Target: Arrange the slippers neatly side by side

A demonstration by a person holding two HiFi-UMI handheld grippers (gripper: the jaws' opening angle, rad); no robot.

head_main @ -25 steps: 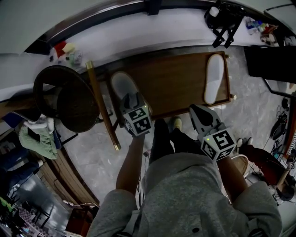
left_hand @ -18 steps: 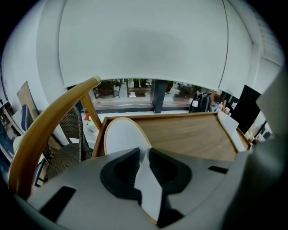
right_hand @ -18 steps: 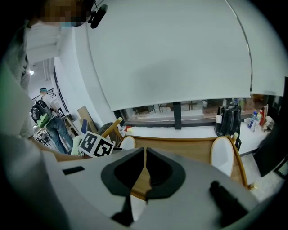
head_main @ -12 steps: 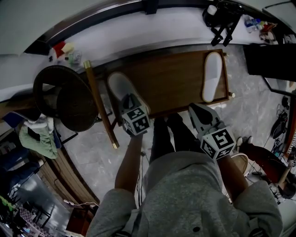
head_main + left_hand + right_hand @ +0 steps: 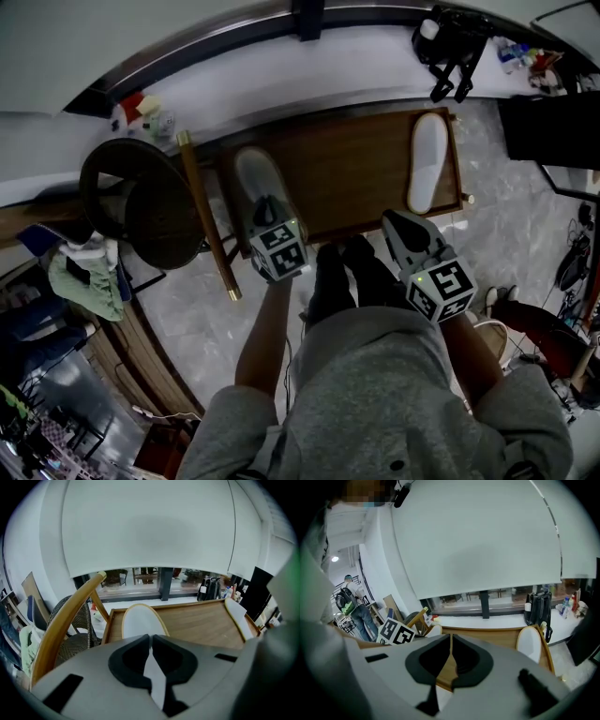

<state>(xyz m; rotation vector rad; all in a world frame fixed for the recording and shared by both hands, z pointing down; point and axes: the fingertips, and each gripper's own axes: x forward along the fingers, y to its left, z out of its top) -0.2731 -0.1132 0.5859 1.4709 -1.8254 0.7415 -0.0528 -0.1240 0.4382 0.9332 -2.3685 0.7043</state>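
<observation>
1. Roughly: left tongs (image 5: 265,206) sit on the heel end of the near slipper (image 5: 253,173). The jaws are closing, and white slipper fabric shows in the narrow slit between the pads (image 5: 140,641). Reads as a pinch on the heel rim, though the rim itself is hard to make out.
2. Likely reason for the heel grip: it is the end nearest the tongs, and the thin rim fits narrow jaws, so the slipper can be dragged or lifted.
3. Right tongs (image 5: 394,223) hang over the desk's near edge with jaws together. Nothing is between them, only wood below. They look parked, waiting.
4. Far slipper (image 5: 427,159) lies ahead and to the right of the right tongs, along the desk's raised lip. It is well apart from the left tongs, so the pair is not yet side by side.
5. Materials: both slippers are flat, long ovals in soft-looking white, the near one with a tan edge. The desk (image 5: 347,169) is brown grained wood, tray-like with a low rim.
6. A dark woven chair (image 5: 141,202) stands left of the left tongs.
</observation>
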